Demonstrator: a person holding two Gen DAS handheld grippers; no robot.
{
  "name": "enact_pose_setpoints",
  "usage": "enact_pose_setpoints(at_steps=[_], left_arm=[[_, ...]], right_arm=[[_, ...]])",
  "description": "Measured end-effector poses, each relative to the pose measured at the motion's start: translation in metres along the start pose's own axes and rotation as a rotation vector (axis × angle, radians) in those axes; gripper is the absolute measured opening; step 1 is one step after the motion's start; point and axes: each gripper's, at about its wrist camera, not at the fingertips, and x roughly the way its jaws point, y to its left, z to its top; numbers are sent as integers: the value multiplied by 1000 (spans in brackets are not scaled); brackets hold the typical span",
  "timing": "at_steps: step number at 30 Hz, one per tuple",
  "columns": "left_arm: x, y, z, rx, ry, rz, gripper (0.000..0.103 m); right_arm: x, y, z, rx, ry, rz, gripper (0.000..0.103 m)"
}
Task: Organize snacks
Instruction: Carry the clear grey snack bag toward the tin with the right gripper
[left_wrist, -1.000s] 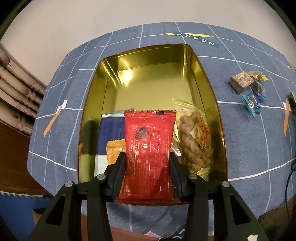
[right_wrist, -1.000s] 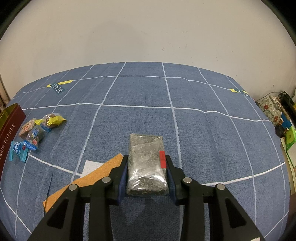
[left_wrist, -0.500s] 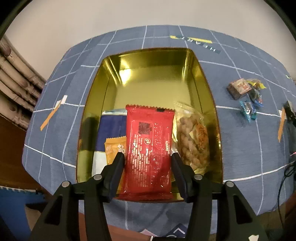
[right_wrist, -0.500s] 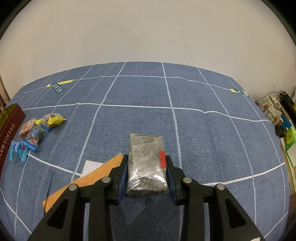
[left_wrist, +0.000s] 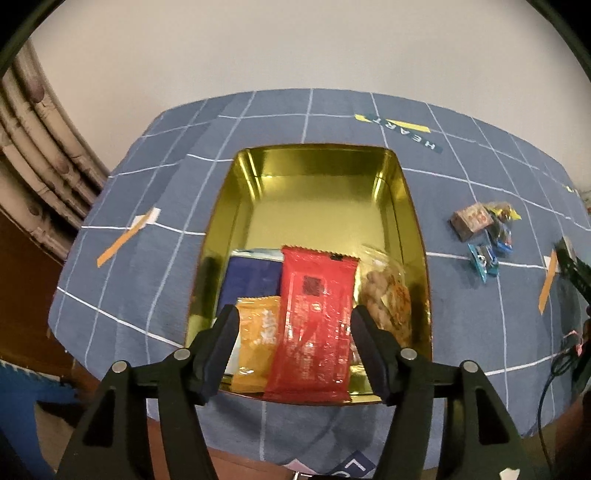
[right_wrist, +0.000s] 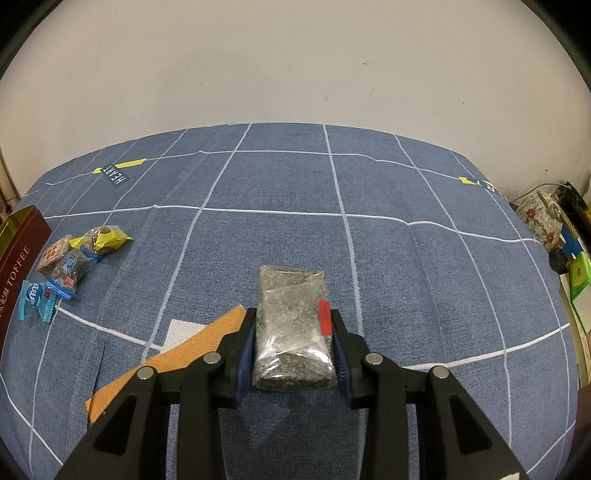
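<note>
In the left wrist view a gold tin (left_wrist: 317, 192) lies open on the blue checked cloth. A red snack packet (left_wrist: 314, 314) rests in its near end, beside an orange packet (left_wrist: 258, 336), a dark blue packet (left_wrist: 251, 277) and a clear bag of brown twists (left_wrist: 388, 299). My left gripper (left_wrist: 295, 328) hovers over the red packet with its jaws opening; the packet is between them but the left pad stands clear of it. In the right wrist view my right gripper (right_wrist: 293, 317) is shut on a clear packet of grey-speckled snack (right_wrist: 291, 295), held just above the cloth.
Several small wrapped candies (right_wrist: 66, 266) lie in a heap on the cloth between the tin's dark red side (right_wrist: 18, 251) and my right gripper. An orange card (right_wrist: 177, 365) lies under the right gripper's left finger. A floral teapot (right_wrist: 539, 221) stands off the table's right edge.
My left gripper's jaws have spread and let go of the red packet, which stays in the tin. The left gripper has risen and drawn back. The right gripper has not moved.
</note>
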Motion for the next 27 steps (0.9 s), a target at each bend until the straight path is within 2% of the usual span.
enact_pose_setpoints(at_steps=[9,18,27], left_arm=[[-4,29,-7,-107,-26,-15,62],[-5,54,-14,-175,-52,9,62],[-11,62,-16,-185,-91,4,66]], right_arm=[[3,1,8,-3,43,-7,37],[14,-8,26,-16,157,6,37],[26,-8,41,-2,291,-13,37]])
